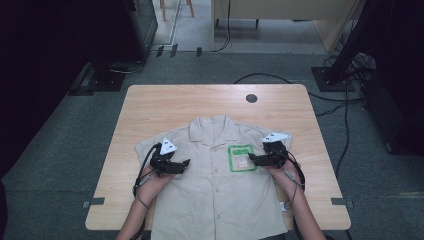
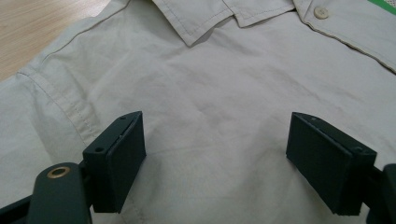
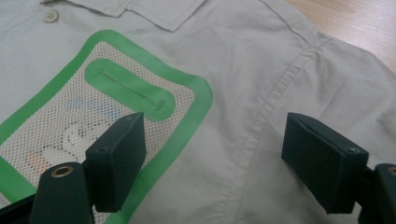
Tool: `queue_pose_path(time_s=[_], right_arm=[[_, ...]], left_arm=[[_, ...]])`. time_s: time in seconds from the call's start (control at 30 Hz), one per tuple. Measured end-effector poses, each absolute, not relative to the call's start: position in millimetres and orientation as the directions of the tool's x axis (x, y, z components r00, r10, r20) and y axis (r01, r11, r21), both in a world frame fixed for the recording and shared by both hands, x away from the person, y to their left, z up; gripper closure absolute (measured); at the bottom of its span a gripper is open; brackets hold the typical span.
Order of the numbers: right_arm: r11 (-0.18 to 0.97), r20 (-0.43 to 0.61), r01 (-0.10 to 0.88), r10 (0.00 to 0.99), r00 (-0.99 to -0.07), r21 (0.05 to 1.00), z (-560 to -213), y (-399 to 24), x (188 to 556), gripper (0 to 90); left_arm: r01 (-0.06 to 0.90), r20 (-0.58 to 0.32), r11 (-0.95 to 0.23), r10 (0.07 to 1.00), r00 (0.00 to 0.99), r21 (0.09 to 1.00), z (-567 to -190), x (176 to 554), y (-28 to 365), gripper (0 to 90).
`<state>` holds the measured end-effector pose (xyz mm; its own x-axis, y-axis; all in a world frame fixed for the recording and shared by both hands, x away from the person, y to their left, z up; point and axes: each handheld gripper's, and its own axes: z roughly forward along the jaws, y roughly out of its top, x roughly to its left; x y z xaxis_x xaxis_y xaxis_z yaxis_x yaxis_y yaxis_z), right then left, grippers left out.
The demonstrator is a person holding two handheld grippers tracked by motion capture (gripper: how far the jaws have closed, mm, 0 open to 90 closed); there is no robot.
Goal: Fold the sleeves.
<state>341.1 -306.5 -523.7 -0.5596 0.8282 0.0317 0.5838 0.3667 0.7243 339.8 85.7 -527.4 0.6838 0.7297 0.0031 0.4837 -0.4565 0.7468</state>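
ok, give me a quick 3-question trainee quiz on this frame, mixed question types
1. True or false: the shirt lies buttoned, front side up, on the table.
2. What is the state of the left gripper and the right gripper? A) both open B) both shut C) one shut on the collar
3. Fill in: the green-edged mesh pocket sits nearest the ___ gripper.

Key:
1. True
2. A, both hang open over the fabric, nothing between the jaws.
3. right
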Motion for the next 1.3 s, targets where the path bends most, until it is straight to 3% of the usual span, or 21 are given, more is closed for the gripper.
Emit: queue_pose_path(time_s=[1.3], right_arm=[[0.324,-0.009,0.547,0.866,-0.501,0.772,-513,-360,360,24.9]], left_arm=[[0.485,0.003,-0.454,0.732,0.681,0.748,-528,340,86,19.7]])
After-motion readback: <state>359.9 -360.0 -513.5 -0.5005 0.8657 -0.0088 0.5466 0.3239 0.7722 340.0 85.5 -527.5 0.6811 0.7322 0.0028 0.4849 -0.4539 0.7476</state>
